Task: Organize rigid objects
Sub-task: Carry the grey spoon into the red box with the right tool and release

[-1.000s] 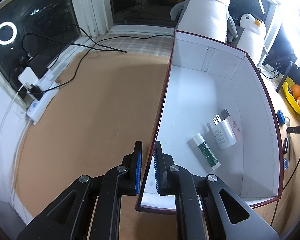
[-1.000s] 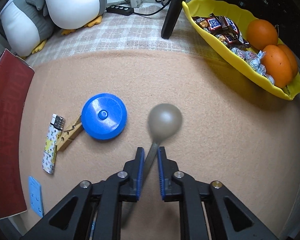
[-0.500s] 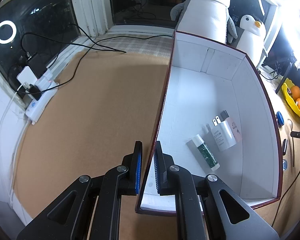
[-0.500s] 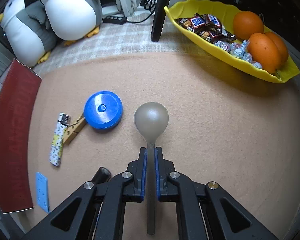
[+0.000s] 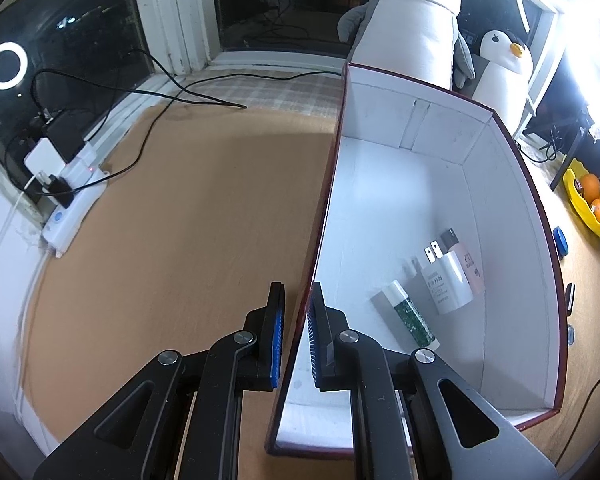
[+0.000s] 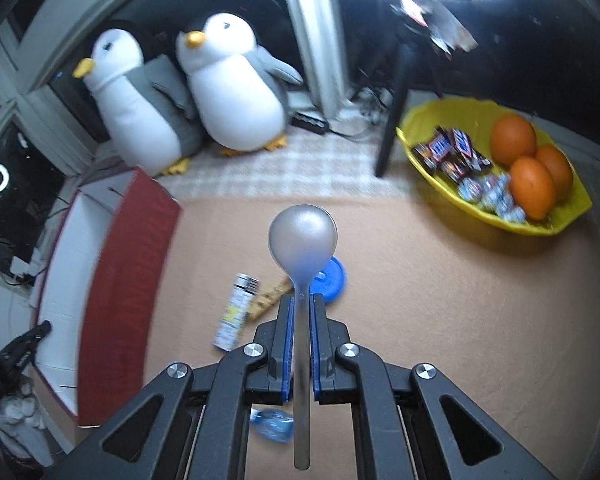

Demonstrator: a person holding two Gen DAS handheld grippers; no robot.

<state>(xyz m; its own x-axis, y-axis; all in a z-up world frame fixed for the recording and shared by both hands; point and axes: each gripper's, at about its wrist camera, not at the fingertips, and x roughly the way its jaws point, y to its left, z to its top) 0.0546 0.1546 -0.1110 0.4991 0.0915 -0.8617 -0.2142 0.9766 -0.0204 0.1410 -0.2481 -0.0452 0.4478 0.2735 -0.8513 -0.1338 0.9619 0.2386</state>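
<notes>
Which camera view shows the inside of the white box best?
The left wrist view: it looks down into the box, showing its white floor, walls, and the charger plug and tube lying inside. The right wrist view shows the box only at the left edge: mostly its red outer wall and a blurred strip of white interior.

My left tongs (image 5: 296, 336) clamp the near left wall of a white-lined, red-edged box (image 5: 384, 200) standing on the tan counter (image 5: 180, 220), one pad outside, one inside. In the box, toward its near right corner, lie a green-and-white tube (image 5: 406, 316), a white plug adapter (image 5: 446, 280) and, just beside it, a pink bottle (image 5: 466, 260). Two plush penguins (image 5: 414, 32) stand beyond the far wall. A power strip (image 5: 74, 204) lies at far left, a yellow fruit bowl (image 5: 584, 208) at right.
</notes>
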